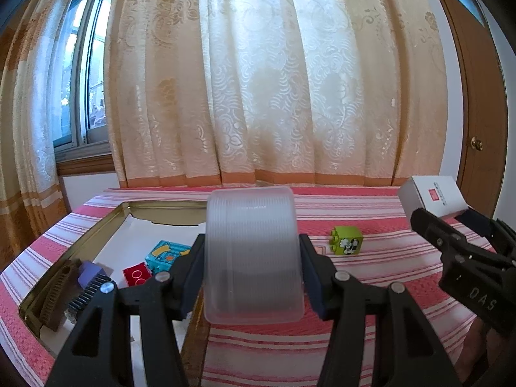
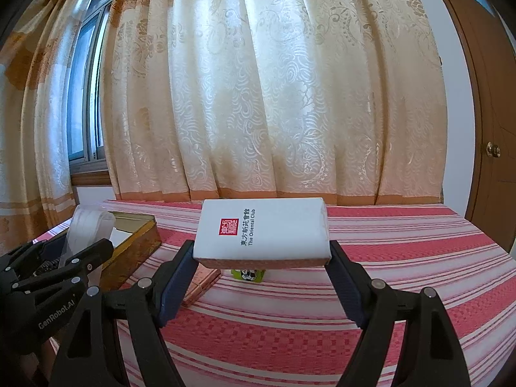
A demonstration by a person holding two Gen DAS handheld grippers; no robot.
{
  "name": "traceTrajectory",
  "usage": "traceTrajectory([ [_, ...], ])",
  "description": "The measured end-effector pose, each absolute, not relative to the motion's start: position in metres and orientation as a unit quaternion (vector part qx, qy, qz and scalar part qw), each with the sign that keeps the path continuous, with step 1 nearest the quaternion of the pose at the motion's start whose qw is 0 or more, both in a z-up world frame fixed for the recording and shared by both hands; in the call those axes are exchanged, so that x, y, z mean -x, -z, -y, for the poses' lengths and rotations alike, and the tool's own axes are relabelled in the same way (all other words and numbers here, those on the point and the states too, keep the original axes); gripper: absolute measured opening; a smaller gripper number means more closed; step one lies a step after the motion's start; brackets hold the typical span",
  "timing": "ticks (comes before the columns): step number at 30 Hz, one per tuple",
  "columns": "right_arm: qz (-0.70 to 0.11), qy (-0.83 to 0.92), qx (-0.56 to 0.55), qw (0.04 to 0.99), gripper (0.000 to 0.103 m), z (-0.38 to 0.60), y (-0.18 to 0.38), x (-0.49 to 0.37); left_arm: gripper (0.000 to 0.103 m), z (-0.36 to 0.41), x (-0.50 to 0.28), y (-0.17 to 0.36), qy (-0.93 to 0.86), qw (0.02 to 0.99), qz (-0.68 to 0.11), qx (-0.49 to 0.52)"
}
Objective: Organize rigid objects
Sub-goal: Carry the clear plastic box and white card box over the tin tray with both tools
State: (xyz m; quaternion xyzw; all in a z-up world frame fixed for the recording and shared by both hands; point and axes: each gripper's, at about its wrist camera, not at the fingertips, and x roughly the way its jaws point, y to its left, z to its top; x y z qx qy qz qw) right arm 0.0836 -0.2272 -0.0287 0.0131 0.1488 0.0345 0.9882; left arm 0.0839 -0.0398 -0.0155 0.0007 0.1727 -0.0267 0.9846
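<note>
On striped cloth (image 1: 371, 213): one green block (image 1: 345, 240).

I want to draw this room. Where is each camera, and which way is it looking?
Left wrist: sits on the left gripper, looking along its fingers, which hold a frosted plastic box, toward the curtain.
Right wrist: sits on the right gripper, looking the same way; its fingers hold a white card box.
Shared: curtain, striped cloth, gold tin, green block, each other's gripper.
</note>
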Motion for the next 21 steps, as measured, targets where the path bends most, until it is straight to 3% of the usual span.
traceTrajectory([
  [21, -0.143, -0.062, -0.011, 0.988, 0.081, 0.199, 0.027, -0.079, 0.054, 0.022, -0.078, 0.014, 0.017, 0.986, -0.164, 0.008],
])
